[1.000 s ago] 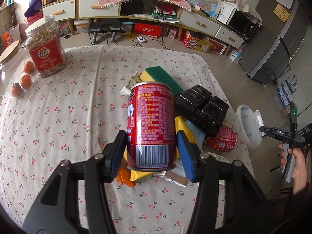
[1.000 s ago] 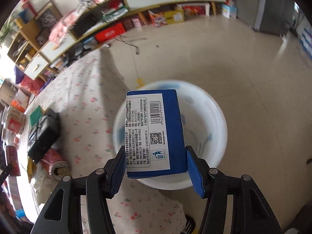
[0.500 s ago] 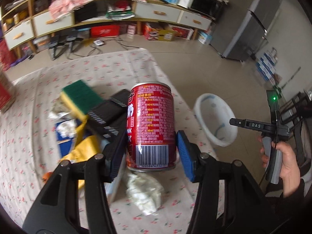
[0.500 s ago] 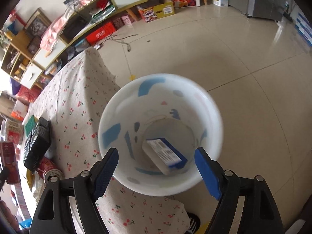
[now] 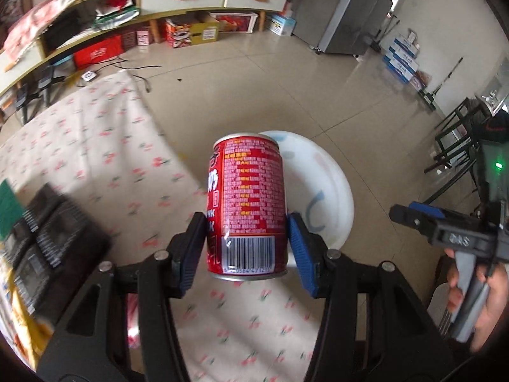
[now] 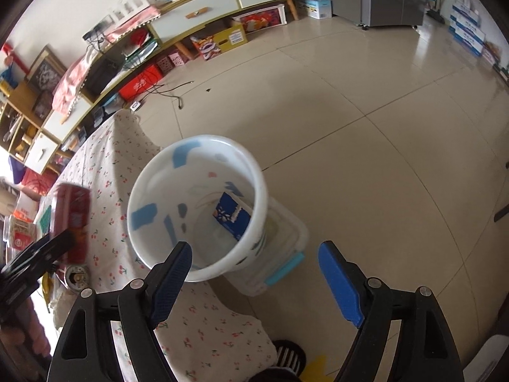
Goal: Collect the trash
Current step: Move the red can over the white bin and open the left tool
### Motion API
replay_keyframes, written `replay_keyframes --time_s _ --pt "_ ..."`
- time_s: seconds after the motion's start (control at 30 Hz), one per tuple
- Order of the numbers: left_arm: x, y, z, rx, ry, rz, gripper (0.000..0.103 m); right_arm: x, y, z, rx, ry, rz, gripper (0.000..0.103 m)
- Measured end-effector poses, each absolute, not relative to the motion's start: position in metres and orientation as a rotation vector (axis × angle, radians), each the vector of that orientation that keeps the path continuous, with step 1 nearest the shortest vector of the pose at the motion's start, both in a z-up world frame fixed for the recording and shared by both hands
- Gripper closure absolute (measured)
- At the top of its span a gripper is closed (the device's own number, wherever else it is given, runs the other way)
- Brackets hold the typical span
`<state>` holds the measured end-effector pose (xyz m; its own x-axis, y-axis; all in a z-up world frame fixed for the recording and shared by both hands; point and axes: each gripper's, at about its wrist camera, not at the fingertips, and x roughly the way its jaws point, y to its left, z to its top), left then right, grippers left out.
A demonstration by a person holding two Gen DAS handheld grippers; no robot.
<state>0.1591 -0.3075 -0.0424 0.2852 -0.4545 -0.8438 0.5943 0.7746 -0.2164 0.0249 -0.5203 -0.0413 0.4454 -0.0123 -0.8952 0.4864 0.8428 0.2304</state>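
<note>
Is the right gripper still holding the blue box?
No. The right gripper stands open with nothing between its pads, its jaws having just opened, and the blue box lies inside the white bucket.

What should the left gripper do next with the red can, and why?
Probably carry the red can on until it is over the white bin, then open. The left gripper grips the can, whose far end only overlaps the bin's rim. The right gripper is open and empty; the blue box lies inside the bin.
</note>
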Motion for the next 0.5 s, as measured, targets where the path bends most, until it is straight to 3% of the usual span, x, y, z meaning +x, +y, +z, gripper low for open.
replay_keyframes --time_s 0.4,0.43,0.5 --pt "0.157 -0.348 -0.057 0.164 1.110 -0.749 0.047 0.015 -0.532 -0.040 0.508 1.064 -0.371 0.019" --pt "0.157 -0.348 -0.057 0.183 1.105 -0.735 0.044 0.014 -0.532 -0.040 0.506 1.063 -0.372 0.019" --pt "0.154 -0.341 -0.048 0.180 1.058 -0.717 0.022 0.014 -0.532 -0.038 0.505 1.058 -0.380 0.019"
